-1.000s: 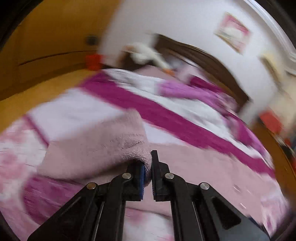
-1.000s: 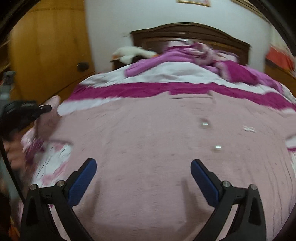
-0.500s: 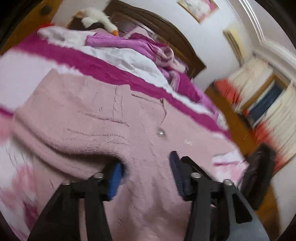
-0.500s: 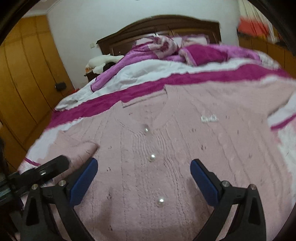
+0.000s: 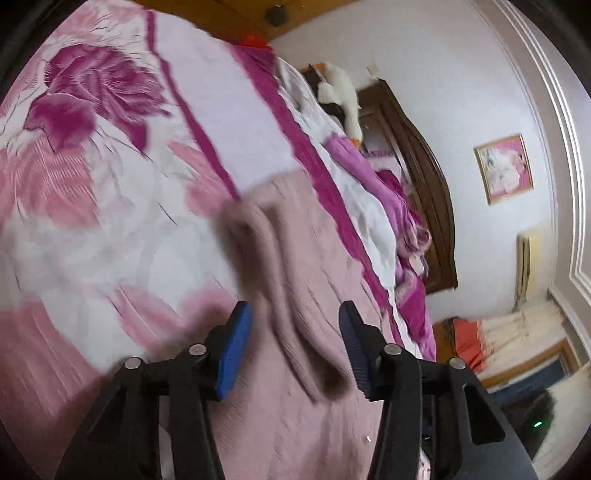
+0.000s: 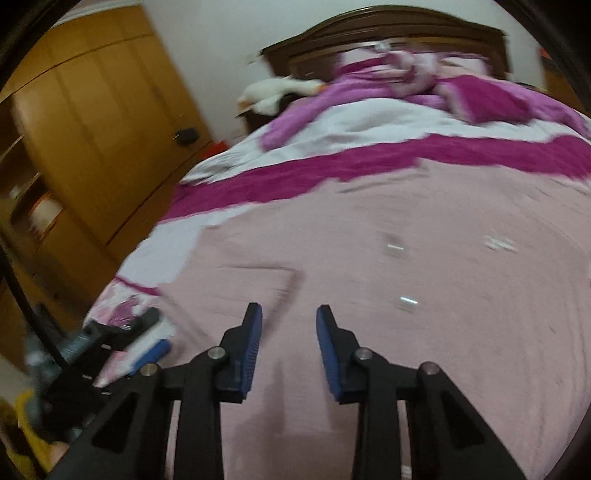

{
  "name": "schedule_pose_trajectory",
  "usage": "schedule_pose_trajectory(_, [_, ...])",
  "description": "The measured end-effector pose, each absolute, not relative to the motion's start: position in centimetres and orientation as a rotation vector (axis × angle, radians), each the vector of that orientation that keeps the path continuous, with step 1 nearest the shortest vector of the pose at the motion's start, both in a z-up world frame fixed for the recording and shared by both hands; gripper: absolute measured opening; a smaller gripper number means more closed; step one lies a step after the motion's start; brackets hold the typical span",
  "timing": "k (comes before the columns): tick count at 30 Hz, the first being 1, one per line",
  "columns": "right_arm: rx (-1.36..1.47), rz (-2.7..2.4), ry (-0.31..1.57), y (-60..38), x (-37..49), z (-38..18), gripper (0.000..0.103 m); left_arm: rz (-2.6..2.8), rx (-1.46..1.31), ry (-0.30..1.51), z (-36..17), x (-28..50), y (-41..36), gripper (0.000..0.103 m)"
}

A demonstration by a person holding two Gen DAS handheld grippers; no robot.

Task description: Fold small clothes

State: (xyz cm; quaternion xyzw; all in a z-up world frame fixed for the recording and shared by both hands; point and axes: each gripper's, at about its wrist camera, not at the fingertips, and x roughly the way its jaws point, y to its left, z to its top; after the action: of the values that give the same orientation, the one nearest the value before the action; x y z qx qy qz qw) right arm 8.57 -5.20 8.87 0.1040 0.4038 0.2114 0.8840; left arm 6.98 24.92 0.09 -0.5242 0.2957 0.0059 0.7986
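Note:
A pale pink knit cardigan [image 6: 424, 295] with pearl buttons lies spread on the bed; it also shows in the left wrist view [image 5: 295, 266]. Its left sleeve [image 6: 255, 280] lies folded over onto the body and shows as a folded strip [image 5: 280, 280] in the left wrist view. My left gripper [image 5: 293, 325] is open and empty, its jaws either side of the sleeve's end. It also shows in the right wrist view [image 6: 140, 339] at the cardigan's left edge. My right gripper [image 6: 289, 325] is partly open and empty, low over the cardigan near the sleeve fold.
The bed has a white and magenta floral cover [image 5: 110, 147] with rumpled purple bedding [image 6: 443, 88] and a white plush toy [image 6: 280, 92] by the dark headboard [image 6: 388, 33]. A wooden wardrobe [image 6: 92, 110] stands on the left.
My left gripper let go of the sleeve, which now lies folded on the body, and swung left. My right gripper's jaws have narrowed and it moved lower over the cardigan.

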Motion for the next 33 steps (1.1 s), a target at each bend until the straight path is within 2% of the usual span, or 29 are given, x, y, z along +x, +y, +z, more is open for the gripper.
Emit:
schedule_pose_trajectory(1, [0.214,0.472,0.856,-3.5,9.2,9.3,0.033,0.03,-1.165,0.673,-0.4,7.6,25.6,0.014])
schedule_pose_trajectory(3, [0.186,0.526,0.873,-0.5,9.9,9.9,0.033,-0.001,-1.187,0.688,-0.4,8.9,26.5,0.013])
schedule_pose_trajectory(9, [0.028,0.643,1.026,8.8,12.7,8.9,0.032,0.146,-1.006,0.686,1.5,8.8,28.4,0.013])
schedule_pose_trajectory(12, [0.057,0.622,1.113,10.8,14.5,8.1,0.033,0.13,-1.096,0.701,0.7,8.3,30.3,0.013])
schedule_pose_trajectory(13, [0.057,0.593,1.144,11.5,15.3,7.8,0.039,0.13,-1.128,0.71,0.2,8.2,30.9,0.012])
schedule_pose_trajectory(14, [0.035,0.555,1.175,12.2,16.2,7.5,0.051,0.134,-1.163,0.72,-0.4,8.1,31.4,0.011])
schedule_pose_trajectory(15, [-0.001,0.527,1.186,13.0,16.6,7.3,0.054,0.136,-1.19,0.722,-0.9,7.8,31.9,0.01])
schedule_pose_trajectory(23, [-0.194,0.35,1.333,17.7,19.0,5.9,0.054,0.166,-1.223,0.687,-1.3,7.8,32.1,0.007])
schedule_pose_trajectory(28, [-0.276,0.333,1.291,19.0,17.6,6.9,0.054,0.17,-1.238,0.68,-1.2,8.1,31.8,0.007])
schedule_pose_trajectory(30, [-0.29,0.36,1.273,19.6,17.0,7.3,0.053,0.155,-1.288,0.663,-1.6,7.6,32.0,0.007])
schedule_pose_trajectory(32, [-0.276,0.398,1.26,19.6,16.5,7.6,0.035,0.138,-1.325,0.655,-1.9,7.4,31.9,0.007])
schedule_pose_trajectory(33, [-0.261,0.417,1.272,19.6,16.4,7.5,0.03,0.134,-1.332,0.655,-2.0,7.3,31.9,0.007])
